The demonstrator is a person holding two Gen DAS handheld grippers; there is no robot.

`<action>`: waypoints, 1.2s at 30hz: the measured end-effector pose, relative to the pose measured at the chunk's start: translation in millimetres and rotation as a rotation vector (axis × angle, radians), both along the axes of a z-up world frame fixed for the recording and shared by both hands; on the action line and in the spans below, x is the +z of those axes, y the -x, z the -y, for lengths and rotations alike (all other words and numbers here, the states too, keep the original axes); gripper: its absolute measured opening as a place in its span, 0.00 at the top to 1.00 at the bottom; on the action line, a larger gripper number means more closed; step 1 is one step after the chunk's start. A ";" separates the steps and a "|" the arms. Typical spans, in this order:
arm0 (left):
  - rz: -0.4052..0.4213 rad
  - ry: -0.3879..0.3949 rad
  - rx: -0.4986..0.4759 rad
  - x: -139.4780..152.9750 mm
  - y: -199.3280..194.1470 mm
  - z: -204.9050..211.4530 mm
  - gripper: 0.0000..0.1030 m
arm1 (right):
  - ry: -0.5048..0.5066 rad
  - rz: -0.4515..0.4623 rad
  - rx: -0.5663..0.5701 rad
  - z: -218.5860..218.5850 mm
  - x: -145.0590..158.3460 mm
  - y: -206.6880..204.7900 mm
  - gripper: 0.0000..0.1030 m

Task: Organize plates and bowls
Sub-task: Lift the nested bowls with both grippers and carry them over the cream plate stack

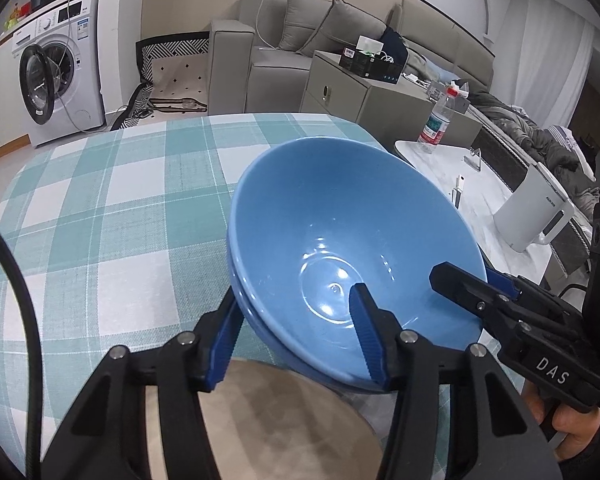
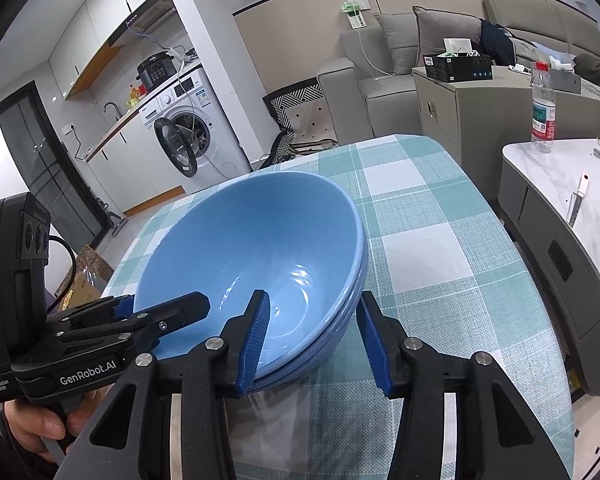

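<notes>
Two stacked blue bowls [image 1: 340,232] sit tilted over a beige plate [image 1: 284,420] on the checked tablecloth [image 1: 100,208]. My left gripper [image 1: 296,340] straddles the stack's near-left rim, one finger inside the top bowl, one outside, wide apart. My right gripper [image 2: 316,340] straddles the opposite rim of the bowls [image 2: 252,248] the same way, jaws apart around the wall. Each gripper shows in the other's view: the right gripper [image 1: 472,296] and the left gripper [image 2: 156,316]. The beige plate shows faintly below the bowls in the right wrist view [image 2: 276,408].
A white marble side table [image 2: 560,184] stands right of the table with a water bottle [image 2: 542,108] and a white kettle [image 1: 536,216]. A grey sofa [image 1: 300,40], cabinet [image 1: 356,88] and washing machine [image 1: 56,68] lie beyond the far edge.
</notes>
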State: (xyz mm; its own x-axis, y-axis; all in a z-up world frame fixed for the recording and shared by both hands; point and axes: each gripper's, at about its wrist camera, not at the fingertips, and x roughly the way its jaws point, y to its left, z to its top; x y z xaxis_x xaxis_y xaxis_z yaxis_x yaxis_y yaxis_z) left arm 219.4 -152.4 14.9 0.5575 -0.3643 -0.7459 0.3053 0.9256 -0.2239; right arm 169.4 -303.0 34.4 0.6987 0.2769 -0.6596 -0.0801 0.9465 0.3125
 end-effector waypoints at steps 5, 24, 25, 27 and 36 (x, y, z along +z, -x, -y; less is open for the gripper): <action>0.019 -0.012 0.003 3.6 2.4 1.3 0.49 | 0.002 0.008 0.002 1.2 3.6 1.9 0.54; 0.109 -0.044 0.020 33.3 20.0 -0.4 0.49 | -0.004 0.073 0.014 3.4 30.1 17.2 0.54; 0.112 -0.043 0.021 34.5 21.6 -0.7 0.49 | -0.003 0.076 0.015 2.8 32.0 18.3 0.54; 0.117 -0.041 0.024 37.3 24.9 -2.4 0.49 | -0.003 0.084 0.019 1.8 35.4 21.3 0.54; 0.146 -0.039 0.047 50.9 40.6 -13.9 0.49 | 0.000 0.115 0.051 -10.1 50.2 33.1 0.55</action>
State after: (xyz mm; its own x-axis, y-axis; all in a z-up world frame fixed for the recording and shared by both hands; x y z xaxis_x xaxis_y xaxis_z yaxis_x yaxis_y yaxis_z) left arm 178.8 -138.4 65.9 0.6771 -0.3072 -0.6688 0.2880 0.9468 -0.1433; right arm 136.3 -293.0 84.6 0.7547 0.3141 -0.5760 -0.1631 0.9402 0.2989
